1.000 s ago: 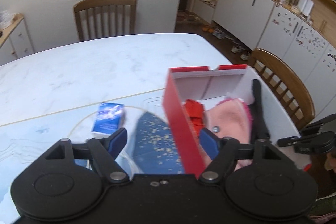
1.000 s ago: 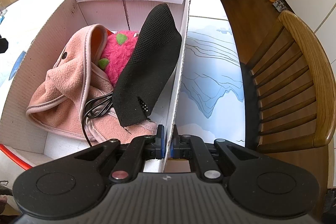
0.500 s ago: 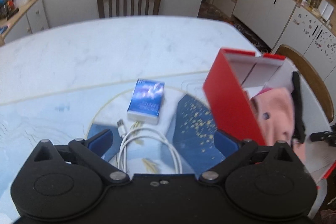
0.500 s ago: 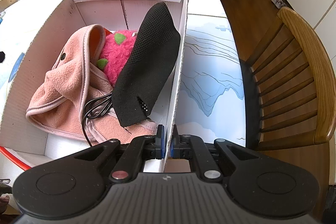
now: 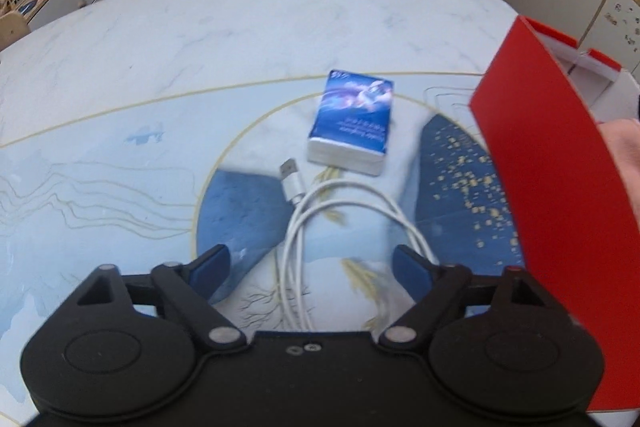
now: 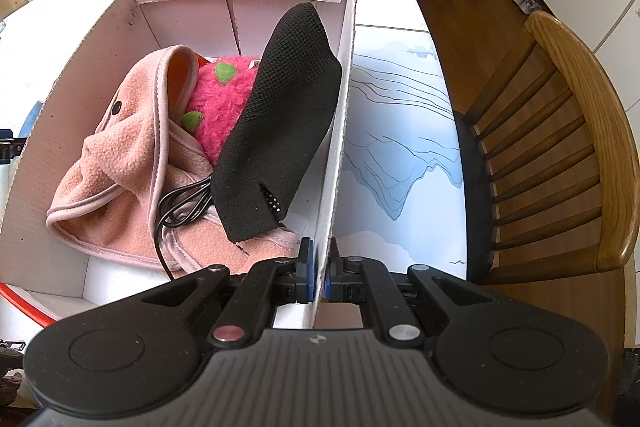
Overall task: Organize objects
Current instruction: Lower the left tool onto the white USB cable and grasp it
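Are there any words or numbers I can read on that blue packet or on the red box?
Blue packet: white writing across its top, too blurred to read.
Red box: no words or numbers on the sides that show.
Nothing else here has writing clear enough to read.

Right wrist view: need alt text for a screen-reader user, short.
The right gripper is shut on the near right wall of a red-rimmed white cardboard box, which stands on a white table. Inside lie a pink fleece garment, a bright pink plush toy with green spots, a black mesh pouch and a black cable.
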A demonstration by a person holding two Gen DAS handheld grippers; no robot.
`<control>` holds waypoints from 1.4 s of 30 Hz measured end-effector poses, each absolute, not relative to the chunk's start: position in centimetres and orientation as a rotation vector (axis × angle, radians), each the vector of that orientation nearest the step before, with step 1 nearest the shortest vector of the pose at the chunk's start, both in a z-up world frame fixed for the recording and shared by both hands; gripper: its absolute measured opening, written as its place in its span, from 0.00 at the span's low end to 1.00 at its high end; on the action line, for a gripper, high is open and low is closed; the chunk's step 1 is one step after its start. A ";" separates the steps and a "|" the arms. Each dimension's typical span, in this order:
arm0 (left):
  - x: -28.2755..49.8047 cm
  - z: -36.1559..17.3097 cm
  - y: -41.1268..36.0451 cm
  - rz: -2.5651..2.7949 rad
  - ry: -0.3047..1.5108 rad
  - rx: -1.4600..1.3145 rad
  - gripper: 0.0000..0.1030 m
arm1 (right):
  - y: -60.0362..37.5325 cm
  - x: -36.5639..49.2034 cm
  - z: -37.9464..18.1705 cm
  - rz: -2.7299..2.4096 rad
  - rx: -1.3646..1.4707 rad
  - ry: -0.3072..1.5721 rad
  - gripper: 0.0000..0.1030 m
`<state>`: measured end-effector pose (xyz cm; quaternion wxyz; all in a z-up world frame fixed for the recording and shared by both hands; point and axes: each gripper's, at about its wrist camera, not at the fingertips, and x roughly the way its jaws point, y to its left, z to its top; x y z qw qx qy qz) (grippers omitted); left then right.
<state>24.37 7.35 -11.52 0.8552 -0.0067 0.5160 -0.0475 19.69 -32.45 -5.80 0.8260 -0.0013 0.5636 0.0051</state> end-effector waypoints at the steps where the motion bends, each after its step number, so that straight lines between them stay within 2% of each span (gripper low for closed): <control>1: 24.4 -11.7 7.4 -0.095 1.090 -0.012 0.76 | -32.4 19.7 -5.8 0.010 -0.003 1.198 0.04; 5: 24.4 -12.1 7.2 -0.107 1.099 -0.013 0.63 | -32.4 19.7 -5.9 0.011 -0.003 1.198 0.04; 9: 24.3 -12.1 7.2 -0.120 1.097 -0.023 0.56 | -32.4 19.7 -5.9 0.010 -0.002 1.198 0.04; 14: 24.2 -11.9 7.2 -0.119 1.092 -0.034 0.32 | -32.4 19.7 -5.9 0.010 -0.001 1.198 0.04; 16: 24.3 -12.0 7.2 -0.104 1.090 -0.021 0.25 | -32.4 19.7 -5.9 0.010 -0.002 1.198 0.04; 20: 24.2 -12.0 7.4 -0.084 1.093 -0.021 0.04 | -32.4 19.7 -5.9 0.009 -0.001 1.197 0.04; 28: 23.5 -11.3 6.6 -0.080 1.097 -0.013 0.02 | -32.4 19.7 -5.9 0.008 -0.008 1.193 0.04; 42: 21.2 -5.2 4.7 -0.152 1.005 0.022 0.02 | -32.3 19.7 -5.8 0.017 -0.016 1.185 0.04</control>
